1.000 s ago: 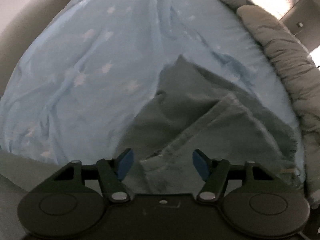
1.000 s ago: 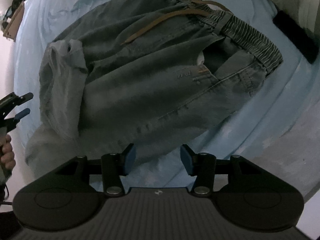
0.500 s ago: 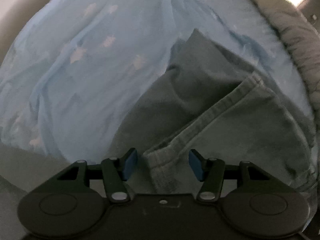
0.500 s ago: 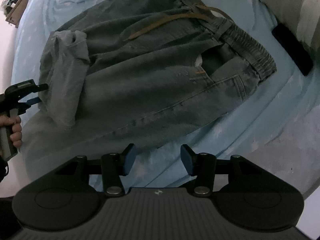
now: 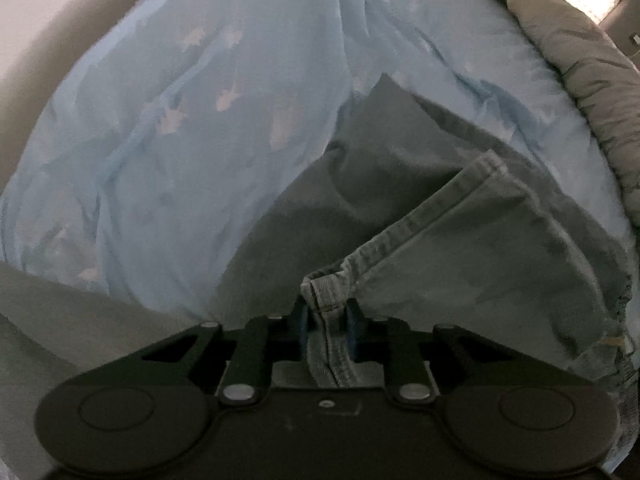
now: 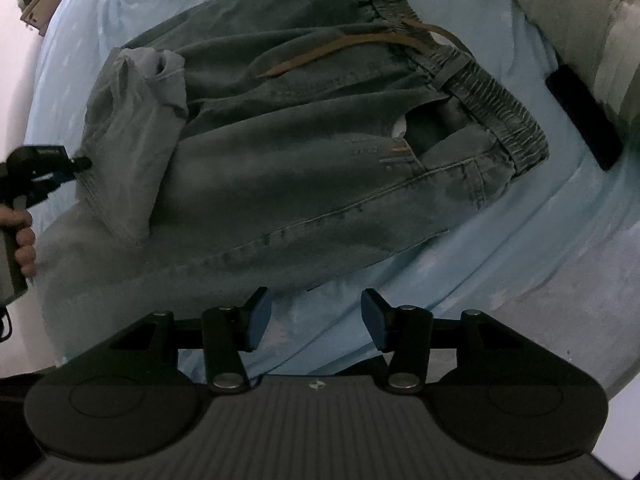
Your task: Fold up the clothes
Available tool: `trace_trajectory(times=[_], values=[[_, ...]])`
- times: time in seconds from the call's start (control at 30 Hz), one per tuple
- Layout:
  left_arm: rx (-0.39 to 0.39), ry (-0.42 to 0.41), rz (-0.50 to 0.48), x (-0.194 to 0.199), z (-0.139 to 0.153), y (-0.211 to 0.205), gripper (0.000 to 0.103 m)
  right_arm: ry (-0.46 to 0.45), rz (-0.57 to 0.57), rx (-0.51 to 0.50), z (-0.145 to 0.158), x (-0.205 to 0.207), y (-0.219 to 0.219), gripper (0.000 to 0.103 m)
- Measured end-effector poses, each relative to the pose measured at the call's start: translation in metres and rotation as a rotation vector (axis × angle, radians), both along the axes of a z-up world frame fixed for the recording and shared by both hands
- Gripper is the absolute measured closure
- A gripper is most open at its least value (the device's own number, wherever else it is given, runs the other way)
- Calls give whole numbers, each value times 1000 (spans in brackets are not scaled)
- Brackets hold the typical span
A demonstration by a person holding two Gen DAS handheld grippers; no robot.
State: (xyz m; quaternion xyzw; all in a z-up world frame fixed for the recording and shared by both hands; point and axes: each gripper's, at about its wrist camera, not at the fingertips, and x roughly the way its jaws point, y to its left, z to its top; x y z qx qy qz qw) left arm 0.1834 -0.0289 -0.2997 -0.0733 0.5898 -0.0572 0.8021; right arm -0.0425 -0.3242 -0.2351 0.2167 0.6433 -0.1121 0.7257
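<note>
**Left wrist view: hem pinch may slip**

Nearest, the left gripper [image 5: 325, 322] is closing its jaws on the bunched hem [image 5: 326, 284] of the jeans [image 6: 304, 152], which lie flat on the blue sheet [image 5: 192, 128]. The bite takes only the hem's corner; lifting could pull it free. Beyond the hem, the right gripper [image 6: 316, 322] hangs open over bare sheet beside the jeans, holding nothing. Unsupported, the fold may skew.

left wrist: steep down, close on jeans [image 5: 460, 248] hem | right wrist: steep down, higher | shared: jeans, sheet [image 6: 500, 248]
</note>
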Motion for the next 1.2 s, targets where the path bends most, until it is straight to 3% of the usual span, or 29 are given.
trace_trajectory(times=[0.2,0.4,0.57,0.73,1.0,1.2], values=[[-49,-39,39,-5,32,13,88,-6,52,3,2,9,20,51],[-85,-139,104,-6,75,45,88,-30,94,10,9,25,47,51],[-102,-238,219,-2,110,102,88,-55,130,18,14,43,76,51],[-69,-328,275,3,129,163,89,-69,172,29,17,62,117,51],[-47,-448,419,10,142,261,90,-72,244,27,19,83,180,51],[-17,-429,575,19,117,338,90,-66,232,-6,21,90,193,51]])
